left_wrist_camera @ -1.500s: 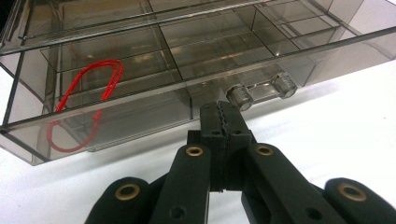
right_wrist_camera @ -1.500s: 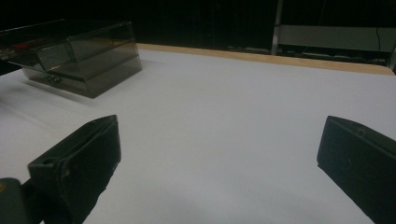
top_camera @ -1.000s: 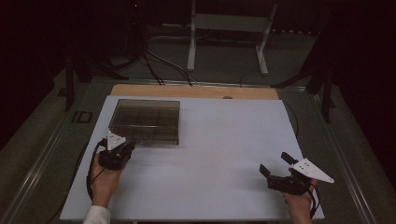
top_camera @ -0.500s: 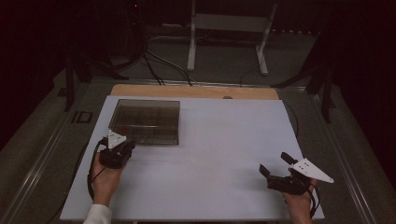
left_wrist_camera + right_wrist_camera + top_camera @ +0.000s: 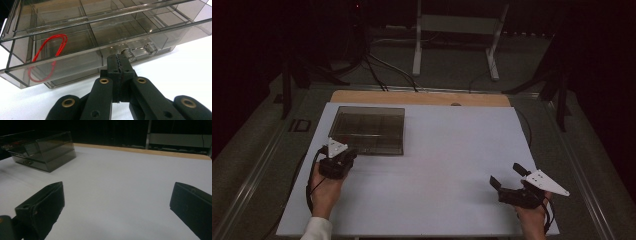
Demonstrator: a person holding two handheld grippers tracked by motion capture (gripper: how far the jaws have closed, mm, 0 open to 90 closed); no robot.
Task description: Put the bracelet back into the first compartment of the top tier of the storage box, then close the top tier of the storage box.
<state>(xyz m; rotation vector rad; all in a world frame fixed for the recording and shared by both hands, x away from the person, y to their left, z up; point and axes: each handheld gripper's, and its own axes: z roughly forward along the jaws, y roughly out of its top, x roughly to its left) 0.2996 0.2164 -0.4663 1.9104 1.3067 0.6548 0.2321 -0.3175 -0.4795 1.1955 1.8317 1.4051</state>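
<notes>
At the bench's left, my left gripper has its fingers pressed together at the latch on the near wall of the smoky box; whether they pinch it I cannot tell. A red band lies inside. My right gripper rests well apart, fingers wide.

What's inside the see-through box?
Inside the box are divided compartments. A red looped cord lies in the one at the left of the left gripper view. The others there look empty, though glare and the lid edge hide parts of them.
</notes>
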